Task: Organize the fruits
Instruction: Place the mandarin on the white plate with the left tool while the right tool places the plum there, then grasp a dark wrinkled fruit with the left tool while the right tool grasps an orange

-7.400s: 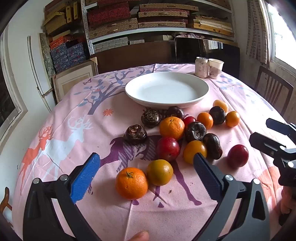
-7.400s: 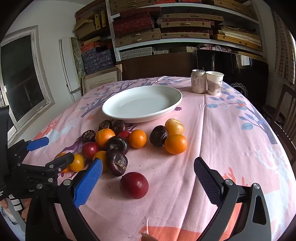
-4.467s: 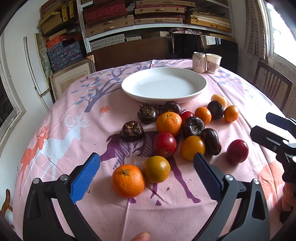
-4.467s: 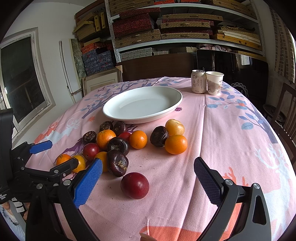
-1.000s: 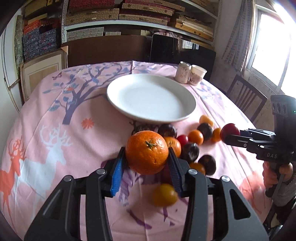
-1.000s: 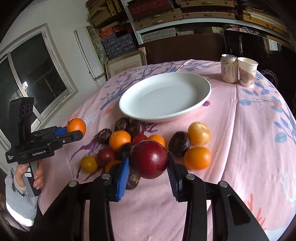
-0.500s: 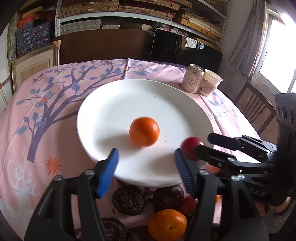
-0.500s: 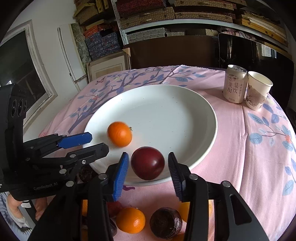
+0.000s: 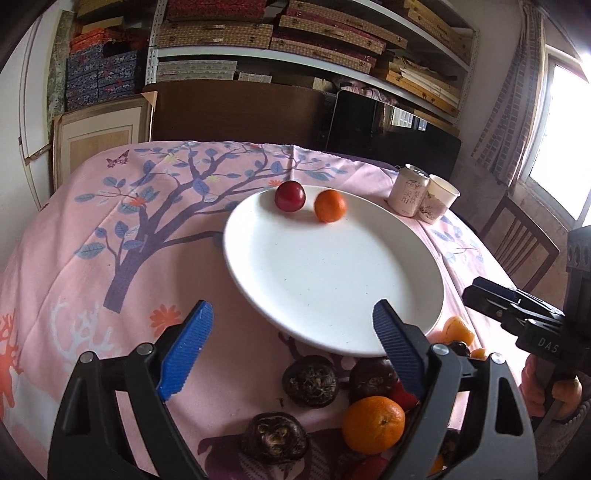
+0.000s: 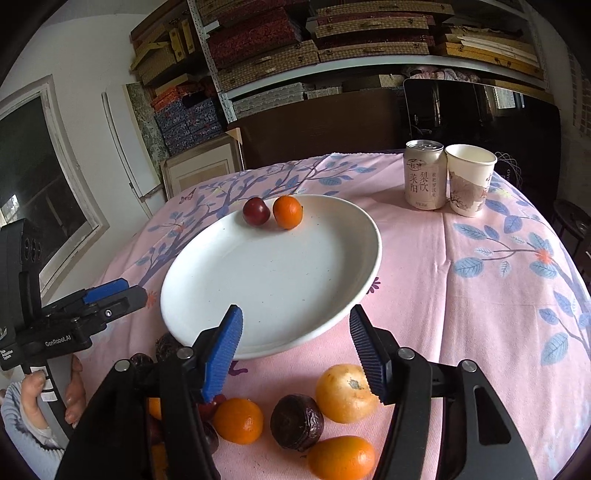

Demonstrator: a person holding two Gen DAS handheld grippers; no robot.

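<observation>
A white plate [image 9: 332, 280] [image 10: 269, 280] sits on the pink tablecloth. An orange [image 9: 330, 205] [image 10: 287, 212] and a red plum [image 9: 290, 196] [image 10: 256, 211] lie side by side at its far rim. My left gripper [image 9: 291, 343] is open and empty over the plate's near edge. My right gripper [image 10: 295, 347] is open and empty, also at the near rim. Several loose fruits lie in front of the plate: an orange [image 9: 373, 424], dark wrinkled fruits [image 9: 310, 380] [image 10: 296, 422], a yellow-orange fruit [image 10: 345, 393] and another orange [image 10: 238, 420].
A drink can [image 10: 424, 174] and a paper cup [image 10: 468, 179] stand at the table's far right. A wooden chair [image 9: 517, 243] is at the right. Shelves with boxes [image 10: 332, 33] fill the back wall. The other gripper shows at each view's side [image 9: 517, 314] [image 10: 74, 317].
Both grippers have let go and pulled back from the plate, wider open. The orange and the plum have rolled to the plate's far rim.
</observation>
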